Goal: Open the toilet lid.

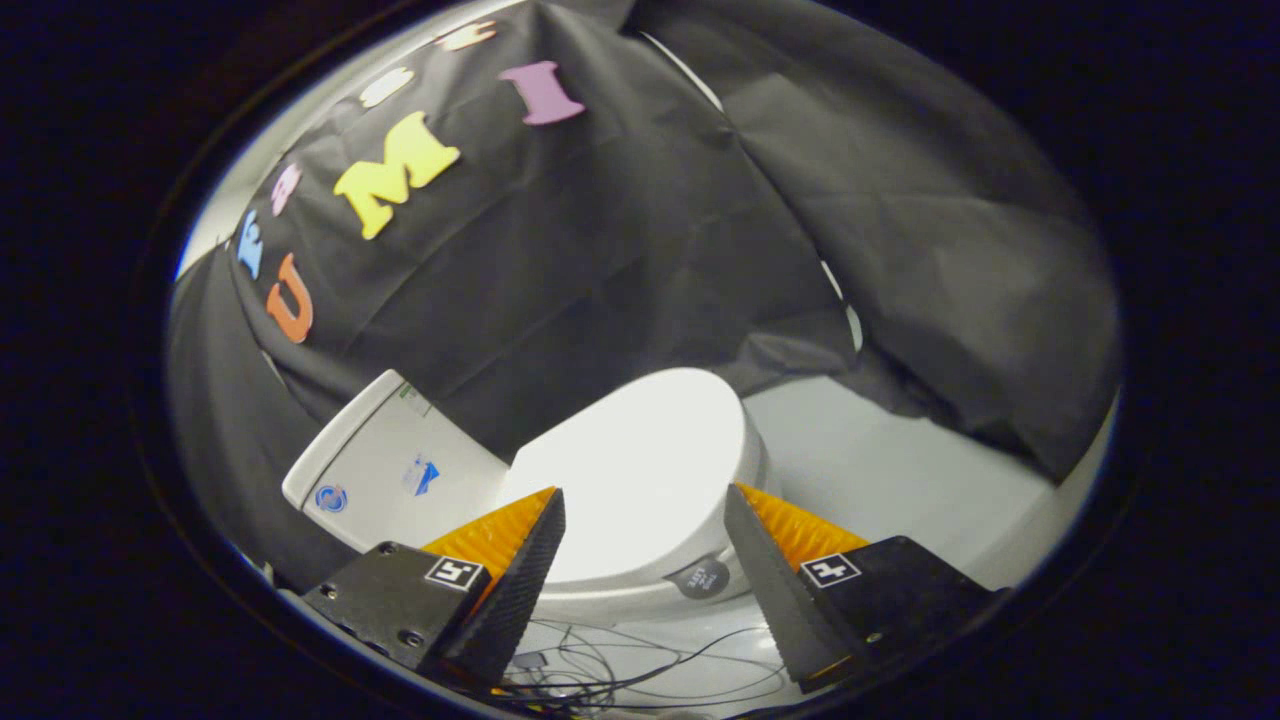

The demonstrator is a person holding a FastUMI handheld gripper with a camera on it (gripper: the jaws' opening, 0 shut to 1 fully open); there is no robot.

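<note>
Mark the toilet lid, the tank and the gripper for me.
toilet lid [640,470]: gripper view, middle of its closed top.
tank [385,470]: gripper view, its side face.
gripper [645,510]: gripper view, midway between the open jaws.

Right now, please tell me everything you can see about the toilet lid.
The toilet lid is white, smooth and glossy, like hard plastic, with a rounded oval outline. It is down, lying closed on the toilet bowl, whose rim shows just under its front edge. Behind it stands the white tank with small stickers. The tongs are open, their fingers spread to either side of the lid's front part; nothing touches the lid. A small dark round tag sits on the bowl below the lid's edge.
</note>
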